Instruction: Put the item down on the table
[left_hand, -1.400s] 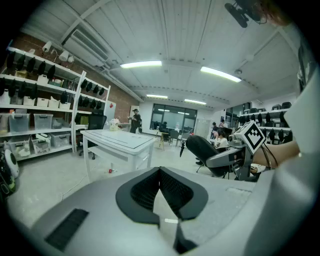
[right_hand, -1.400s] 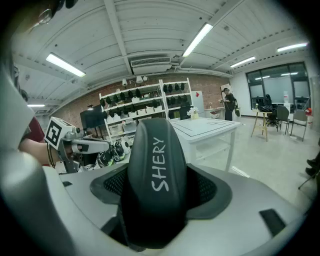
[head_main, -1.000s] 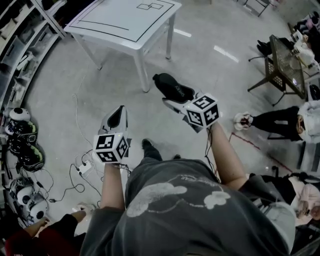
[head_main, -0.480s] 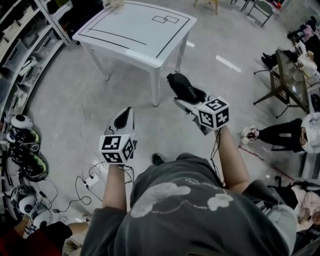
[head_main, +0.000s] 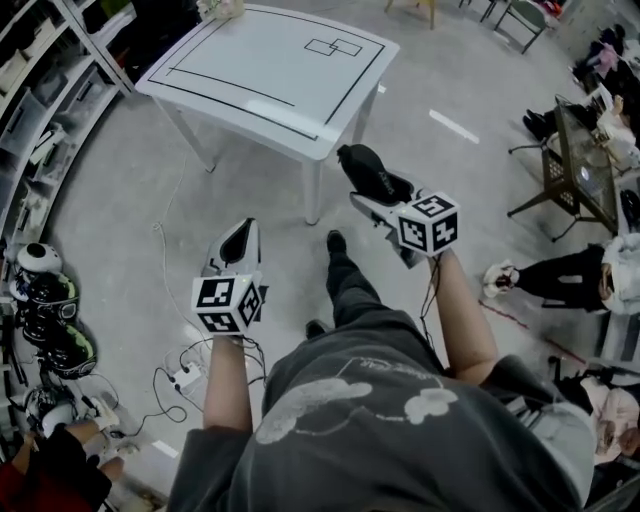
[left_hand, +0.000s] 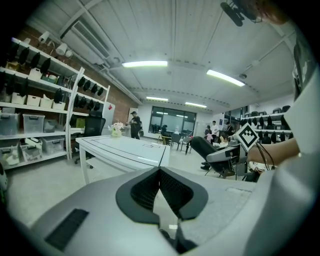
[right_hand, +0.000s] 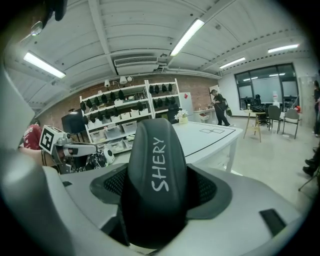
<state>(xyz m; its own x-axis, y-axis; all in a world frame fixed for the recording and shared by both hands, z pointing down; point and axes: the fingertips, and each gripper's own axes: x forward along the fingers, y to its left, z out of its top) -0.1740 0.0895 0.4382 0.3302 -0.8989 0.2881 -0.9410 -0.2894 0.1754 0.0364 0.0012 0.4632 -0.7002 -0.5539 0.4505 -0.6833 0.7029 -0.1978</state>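
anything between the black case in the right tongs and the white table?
Nothing visible. The black case in the right tongs has only open floor before the white table; its top is bare except flowers at the far corner.

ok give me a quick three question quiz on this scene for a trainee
1. True or false: the black case already lies on the white table.
2. Which one grips the case: A) left gripper, B) right gripper, C) neither?
3. Fill in: the left gripper's jaws are ____, with nothing between them.

Key: 1 false, it is carried in the air short of the table; 2 B; 3 together.
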